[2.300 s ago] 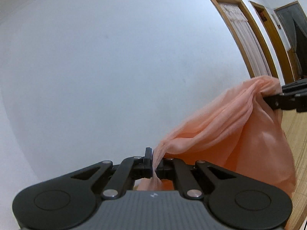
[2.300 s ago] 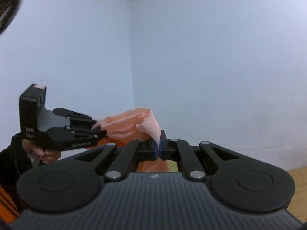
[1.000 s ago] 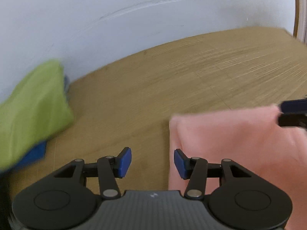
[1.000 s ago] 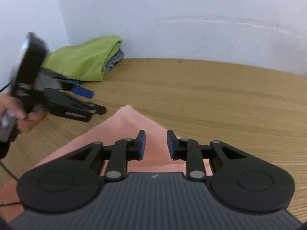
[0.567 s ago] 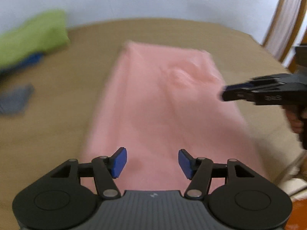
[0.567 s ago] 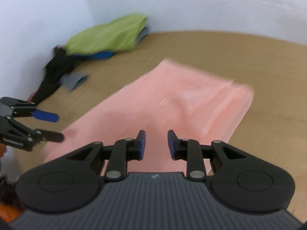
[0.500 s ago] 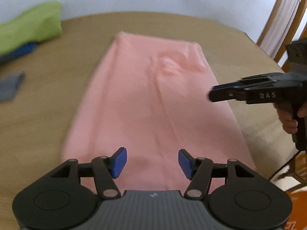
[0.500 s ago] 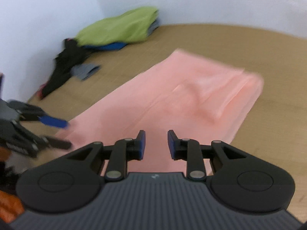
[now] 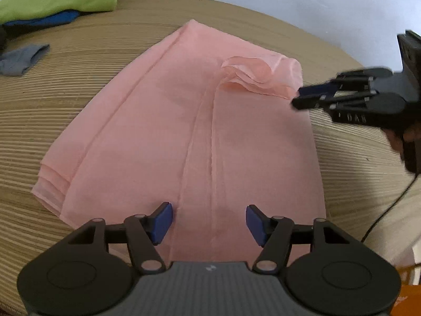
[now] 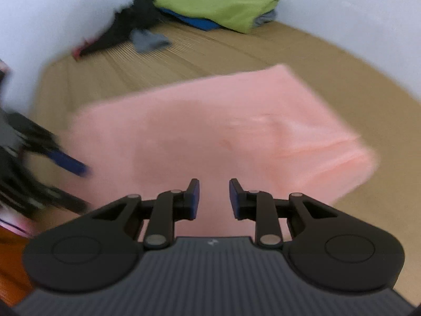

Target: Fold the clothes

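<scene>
A pink sheer garment [image 9: 184, 121] lies spread flat on the bamboo mat [image 9: 65, 60], with a rumpled fold near its far right corner. My left gripper [image 9: 209, 222] is open and empty, hovering over the garment's near edge. My right gripper [image 10: 213, 197] is open and empty over the garment [image 10: 223, 131]. In the left wrist view it [image 9: 305, 96] is at the right, next to the rumpled corner. The left gripper [image 10: 71, 173] shows blurred at the left of the right wrist view.
A folded green cloth on a blue one [image 9: 60, 0] lies at the far left by the wall, also in the right wrist view [image 10: 218, 5]. A grey cloth [image 9: 21, 58] and a dark garment [image 10: 121, 31] lie near it. A cable [image 9: 386, 210] hangs at the right.
Both grippers let go of the pink garment, which went from hanging in the air to lying flat on the mat. Both have since drawn back to its near edges.
</scene>
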`<state>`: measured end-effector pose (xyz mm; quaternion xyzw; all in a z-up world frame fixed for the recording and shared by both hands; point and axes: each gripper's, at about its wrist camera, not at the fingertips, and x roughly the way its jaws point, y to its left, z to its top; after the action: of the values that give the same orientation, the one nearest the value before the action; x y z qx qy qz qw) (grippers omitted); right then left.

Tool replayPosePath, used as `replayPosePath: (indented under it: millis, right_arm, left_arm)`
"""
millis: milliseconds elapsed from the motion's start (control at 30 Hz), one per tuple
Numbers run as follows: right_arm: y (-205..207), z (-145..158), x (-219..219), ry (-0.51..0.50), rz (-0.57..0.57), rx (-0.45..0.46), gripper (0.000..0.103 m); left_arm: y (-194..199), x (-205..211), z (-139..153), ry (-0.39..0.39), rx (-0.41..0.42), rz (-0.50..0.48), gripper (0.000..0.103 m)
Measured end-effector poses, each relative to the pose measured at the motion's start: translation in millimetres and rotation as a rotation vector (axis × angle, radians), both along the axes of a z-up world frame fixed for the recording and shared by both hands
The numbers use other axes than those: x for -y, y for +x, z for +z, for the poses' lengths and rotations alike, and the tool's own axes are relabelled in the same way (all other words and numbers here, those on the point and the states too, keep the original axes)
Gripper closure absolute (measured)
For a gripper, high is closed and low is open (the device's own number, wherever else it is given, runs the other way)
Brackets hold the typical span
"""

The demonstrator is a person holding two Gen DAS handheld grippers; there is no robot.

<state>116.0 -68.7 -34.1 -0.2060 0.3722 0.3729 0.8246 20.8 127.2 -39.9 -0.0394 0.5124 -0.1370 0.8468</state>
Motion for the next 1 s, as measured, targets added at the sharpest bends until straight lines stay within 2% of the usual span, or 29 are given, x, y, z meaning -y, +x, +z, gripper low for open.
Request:
replayPosePath:
  millis: [133,200,267,400,433,500,700,733,800,833,867,1000]
  right_arm:
    - [27,-9,19,-0.153,0.151,0.169,0.075]
    - [35,-15,22,-0.226,0.267,0.225,0.066]
    - [42,-18,24,-0.264,0.359,0.265,0.052]
    - [51,-20,19,-0.274,0.483,0.333,0.044]
    - [54,-21,16,-0.263,0.502,0.336,0.040]
    - [63,-25,7,-0.242,0.527,0.324,0.040]
    - [110,-28,-13,-0.106,0.474,0.137,0.040]
    - [117,-28,-13,-0.073,0.457,0.095,0.042]
    - [128,-26,-11,-0.007,0.424,0.009,0.076]
    - [131,-26,-9,0.017,0.407,-0.014,0.102]
    - [134,-24,-5,0.050,0.386,-0.011,0.098]
    - [143,-10,12,0.185,0.305,-0.011,0.099]
  left_arm:
    - [1,20,0,0.064,-0.001,0.026,0.035]
    - [2,29,0,0.095,-0.003,0.030,0.035]
    - [2,36,0,0.125,-0.005,0.039,0.033]
    - [3,47,-2,0.175,-0.008,0.040,0.032]
    - [3,49,-2,0.181,-0.008,0.041,0.031]
    - [5,50,-3,0.186,-0.010,0.045,0.031]
    - [12,50,-5,0.177,-0.007,0.053,0.030]
    - [13,50,-5,0.182,-0.006,0.056,0.030]
    - [14,49,-4,0.184,-0.005,0.071,0.030]
    - [15,47,-4,0.183,0.000,0.082,0.030]
    - [15,46,-3,0.183,0.007,0.095,0.030]
    - [23,38,-3,0.202,0.037,0.083,0.030]
